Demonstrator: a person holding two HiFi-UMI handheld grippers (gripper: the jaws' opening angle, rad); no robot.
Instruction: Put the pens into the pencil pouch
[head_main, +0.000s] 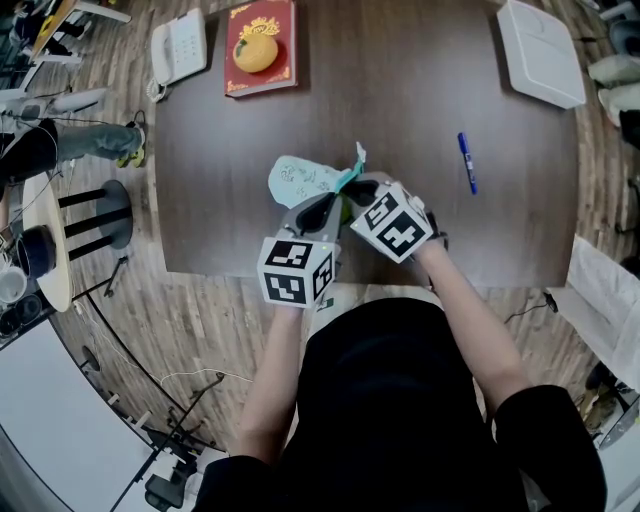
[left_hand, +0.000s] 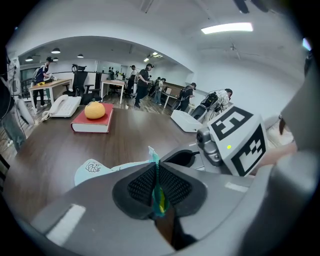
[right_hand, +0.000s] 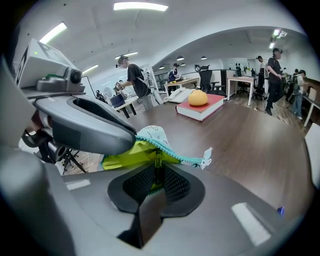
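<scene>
Both grippers: each clamped on one rim of the pencil pouch (head_main: 300, 180)
Left gripper (left_hand: 157, 192): jaws pressed together on the teal zipper edge
Right gripper (right_hand: 156, 180): jaws pinch the opposite rim, with yellow-green lining showing beside them
Location: pencil pouch at the near side of the table (head_main: 400, 100), just beyond the grippers
Pen (head_main: 467, 162): blue, lying on the table well to the right of the pouch, untouched
Far edge: red book (head_main: 262, 47), white telephone (head_main: 178, 47)

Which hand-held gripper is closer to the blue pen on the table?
Right. The right hand-held gripper grips the pouch on the side toward the blue pen; the left hand-held gripper grips the pouch too, farther from the pen.
</scene>
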